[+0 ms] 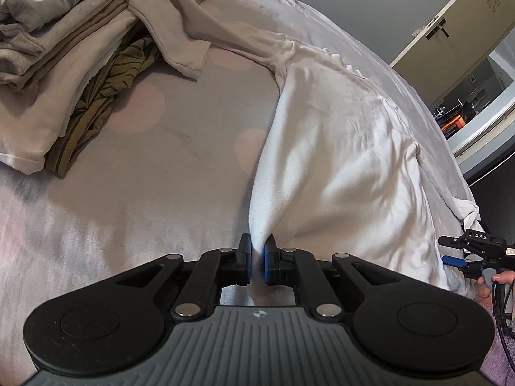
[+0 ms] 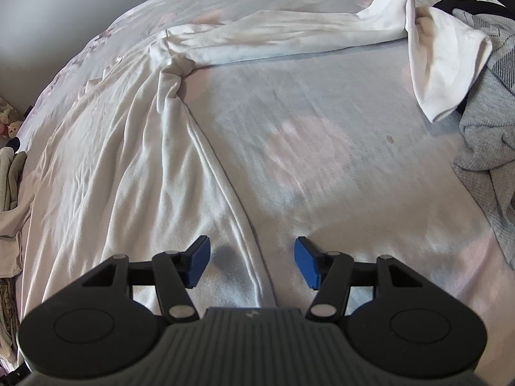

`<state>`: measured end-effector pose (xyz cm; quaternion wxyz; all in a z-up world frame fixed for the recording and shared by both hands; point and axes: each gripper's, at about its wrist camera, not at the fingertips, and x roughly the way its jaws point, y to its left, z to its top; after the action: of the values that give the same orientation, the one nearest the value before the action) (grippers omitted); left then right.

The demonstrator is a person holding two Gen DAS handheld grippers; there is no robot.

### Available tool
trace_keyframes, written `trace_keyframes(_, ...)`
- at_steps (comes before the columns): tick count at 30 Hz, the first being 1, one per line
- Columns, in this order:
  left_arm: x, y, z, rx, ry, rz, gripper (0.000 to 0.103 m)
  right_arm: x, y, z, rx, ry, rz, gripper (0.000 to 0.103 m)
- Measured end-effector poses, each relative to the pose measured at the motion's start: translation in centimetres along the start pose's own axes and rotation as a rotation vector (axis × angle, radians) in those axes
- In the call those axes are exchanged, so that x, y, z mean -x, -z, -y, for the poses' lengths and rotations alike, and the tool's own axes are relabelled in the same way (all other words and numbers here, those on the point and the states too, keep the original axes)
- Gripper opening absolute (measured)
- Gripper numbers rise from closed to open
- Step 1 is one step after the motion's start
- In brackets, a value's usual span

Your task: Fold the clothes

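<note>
A white long-sleeved garment (image 1: 338, 135) lies spread on the bed, one sleeve stretched toward the far left. My left gripper (image 1: 257, 255) is shut on a pinched corner of it and lifts the cloth into a taut ridge. In the right wrist view the same white garment (image 2: 128, 160) lies wrinkled on the left, its sleeve (image 2: 289, 37) running to the far right. My right gripper (image 2: 252, 262) is open, its blue pads either side of the garment's hem edge. It also shows at the right edge of the left wrist view (image 1: 460, 252).
A stack of folded clothes (image 1: 61, 61) sits at the far left on the grey bed sheet (image 1: 145, 160). A grey knit garment (image 2: 486, 122) lies at the right. A door (image 1: 450, 25) and the bed's edge are at right.
</note>
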<state>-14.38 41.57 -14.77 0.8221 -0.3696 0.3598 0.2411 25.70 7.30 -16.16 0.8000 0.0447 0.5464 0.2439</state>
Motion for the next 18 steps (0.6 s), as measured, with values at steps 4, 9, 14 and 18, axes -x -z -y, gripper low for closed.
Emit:
trace_keyframes(4, 0.1, 0.1, -0.8, 0.018, -0.001, -0.015, 0.006, -0.1, 0.0, -0.1, 0.002, 0.003, -0.005, 0.062)
trace_keyframes(9, -0.1, 0.3, -2.2, 0.051, -0.020, -0.042, 0.008, 0.0, -0.3, 0.4, -0.035, -0.015, -0.044, 0.065)
trace_keyframes(14, 0.3, 0.1, -3.1, 0.076, -0.031, -0.026, 0.008, 0.7, -0.4, 2.3, -0.148, -0.027, -0.090, 0.064)
trace_keyframes(18, 0.5, -0.2, -3.5, 0.087, -0.041, -0.017, 0.008, 0.7, -0.1, 1.3, -0.060, 0.007, -0.181, 0.062)
